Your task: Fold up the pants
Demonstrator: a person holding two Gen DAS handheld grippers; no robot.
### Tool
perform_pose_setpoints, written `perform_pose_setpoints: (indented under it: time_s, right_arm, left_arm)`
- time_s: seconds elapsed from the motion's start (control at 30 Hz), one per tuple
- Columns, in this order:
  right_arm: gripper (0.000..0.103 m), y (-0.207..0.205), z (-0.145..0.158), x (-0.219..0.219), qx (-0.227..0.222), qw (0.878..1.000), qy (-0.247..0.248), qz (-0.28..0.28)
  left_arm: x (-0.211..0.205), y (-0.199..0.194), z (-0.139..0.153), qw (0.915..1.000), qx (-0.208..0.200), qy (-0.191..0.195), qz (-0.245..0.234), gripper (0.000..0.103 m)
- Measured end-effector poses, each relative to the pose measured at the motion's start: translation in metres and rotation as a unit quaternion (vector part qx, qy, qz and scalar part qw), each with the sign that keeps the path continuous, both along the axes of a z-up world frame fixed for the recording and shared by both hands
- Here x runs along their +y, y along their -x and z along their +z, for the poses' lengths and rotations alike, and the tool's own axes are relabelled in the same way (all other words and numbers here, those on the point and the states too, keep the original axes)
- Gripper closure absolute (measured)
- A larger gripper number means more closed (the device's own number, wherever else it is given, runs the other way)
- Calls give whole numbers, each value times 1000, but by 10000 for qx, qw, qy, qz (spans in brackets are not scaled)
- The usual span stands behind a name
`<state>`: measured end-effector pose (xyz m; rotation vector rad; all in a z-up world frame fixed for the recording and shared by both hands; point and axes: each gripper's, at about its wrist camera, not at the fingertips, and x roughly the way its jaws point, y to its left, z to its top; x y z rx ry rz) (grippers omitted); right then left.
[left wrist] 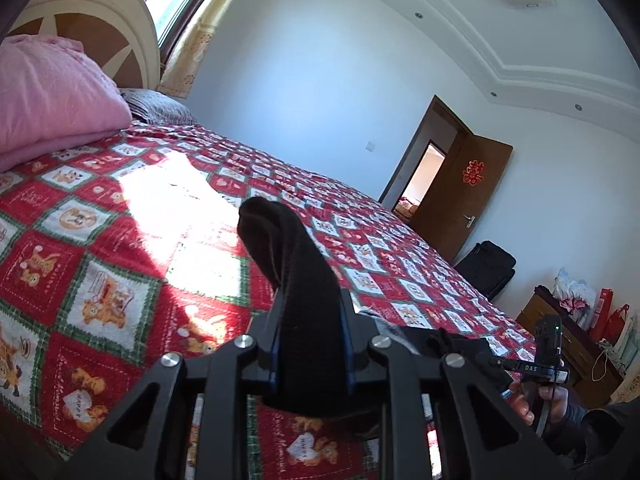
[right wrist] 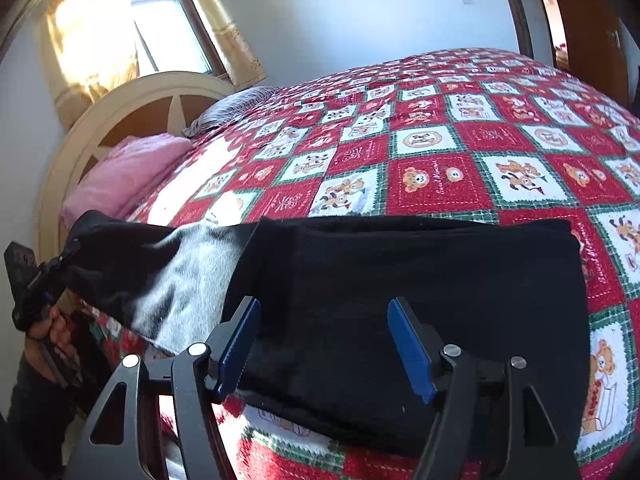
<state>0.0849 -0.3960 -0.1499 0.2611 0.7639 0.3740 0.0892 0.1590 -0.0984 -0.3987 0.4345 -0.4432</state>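
Black pants [right wrist: 440, 280] lie across the near edge of the bed, one end drawn up off the quilt toward the left. My left gripper [left wrist: 312, 300] is shut on that raised end, and a bunch of black fabric [left wrist: 288, 248] sticks up between its fingers. In the right wrist view the left gripper [right wrist: 36, 280] shows at the far left, held by a hand. My right gripper [right wrist: 323, 304] hovers open over the flat middle of the pants, its blue pads [right wrist: 240, 340] apart with nothing pinched. In the left wrist view it [left wrist: 548, 344] appears at the lower right.
A red and white bear-patterned quilt [right wrist: 440, 140] covers the bed. A folded pink blanket [left wrist: 52, 96] and a grey pillow [left wrist: 160, 106] sit by the cream headboard [right wrist: 132, 96]. A brown door [left wrist: 460, 192], a black suitcase [left wrist: 488, 268] and a wooden cabinet [left wrist: 568, 344] stand beyond the bed.
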Motion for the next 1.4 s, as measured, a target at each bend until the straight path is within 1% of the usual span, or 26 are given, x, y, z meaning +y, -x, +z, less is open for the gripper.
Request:
perform_pose_setpoints:
  time_s: [0.03,0.1,0.17,0.2,0.23,0.27,0.3,0.33,0.37,0.4,0.43,0.47,0.53,0.63,0.77,0.8,0.87,0.97,1.03,1.1,1.23,1.4]
  right_arm:
    - [35,-4,2,4,-62,9999,-78,61]
    - [35,-15,6,13,-157,9984,-437,312]
    - [35,-30,3,27,-66,9950,-786,616]
    - [35,-36,-1,36,-27,9936,-820,773]
    - [35,-44,-11,50,96,9916,-741,1052]
    - [35,-50,-21,59,255,9904,-642,1194]
    - [35,-50,-26,65,130,9911,-464,1237]
    - [35,-45,-23,69,-145,9912,-183,1301]
    - [35,-43,-20,71,-144,9898,2,1416]
    - [35,-40,-17,67,-128,9896,-1,1431]
    - [35,-36,-11,58,-67,9897,-145,1426]
    - [35,-32,-6,48,-43,9900,-249,1390]
    - [35,-22,5,26,-135,9919,-340,1219]
    - [35,-10,14,-14,-125,9960,-411,780]
    - [35,3,19,-65,-65,9979,-638,124]
    - [35,5,20,-74,-59,9976,-685,-10]
    - [35,8,21,-96,15,9966,-750,-351]
    - [35,15,22,-126,109,9931,-880,-774]
    - [35,18,20,-143,135,9907,-923,-992]
    - [35,19,18,-154,151,9889,-940,-1139]
    - [35,19,13,-165,244,9866,-1015,-1253]
    - [35,19,12,-166,246,9861,-1017,-1290]
  left_arm:
    - [-4,0,3,10000,-31,-16,-27,79]
    - [-10,1,6,9999,-64,-38,-105,79]
    - [-14,2,9,9998,-96,-55,-142,79]
    - [-16,2,10,9998,-108,-46,-172,79]
    - [-18,2,12,9997,-128,-63,-183,79]
    - [-20,2,12,9997,-138,-63,-193,79]
    - [-22,2,14,9996,-151,-40,-232,79]
    - [-25,2,16,9995,-166,-47,-263,79]
    - [-28,4,18,9994,-190,-61,-289,79]
    - [-32,5,21,9991,-226,-47,-347,79]
    - [-37,6,25,9988,-268,-15,-407,79]
    - [-42,6,29,9985,-298,-4,-458,79]
    - [-54,8,36,9975,-377,4,-595,79]
    - [-76,6,48,9950,-505,29,-857,79]
    - [-105,-1,63,9897,-600,236,-1282,79]
    - [-114,0,66,9885,-621,229,-1358,83]
    - [-135,-3,71,9862,-616,116,-1530,83]
    - [-164,-10,72,9817,-550,-9,-1824,83]
    - [-186,-13,69,9790,-444,-242,-1976,84]
    - [-207,-17,63,9760,-315,-419,-2113,84]
    - [-241,-21,49,9701,-59,-594,-2352,84]
    - [-273,-23,48,9636,88,-627,-2599,85]
